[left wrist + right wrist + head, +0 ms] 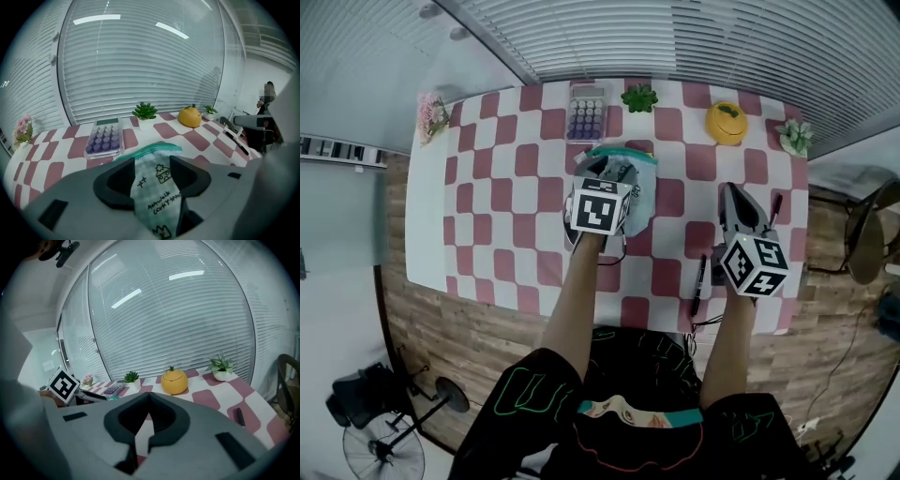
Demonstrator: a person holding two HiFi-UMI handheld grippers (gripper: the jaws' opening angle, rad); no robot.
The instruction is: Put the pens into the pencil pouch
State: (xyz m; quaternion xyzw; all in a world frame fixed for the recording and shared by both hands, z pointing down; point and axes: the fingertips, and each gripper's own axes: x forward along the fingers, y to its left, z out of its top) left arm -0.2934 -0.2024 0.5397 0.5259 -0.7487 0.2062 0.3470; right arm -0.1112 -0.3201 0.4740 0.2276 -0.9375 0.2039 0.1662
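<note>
- One black pen [699, 281] lies near the surface's near edge, toward the right corner, not yet bagged.
- The left gripper [612, 173], jaws apart, straddles the pencil pouch [157, 187] mid-surface (probably steadying its mouth).
- The right gripper [149, 401], jaws together and empty, hovers beside that pen, likely its next pick.

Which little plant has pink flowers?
The flower plant at the far left corner of the table. Its blooms are pink, while the succulent by the calculator and the leafy plant at the right are just green.
</note>
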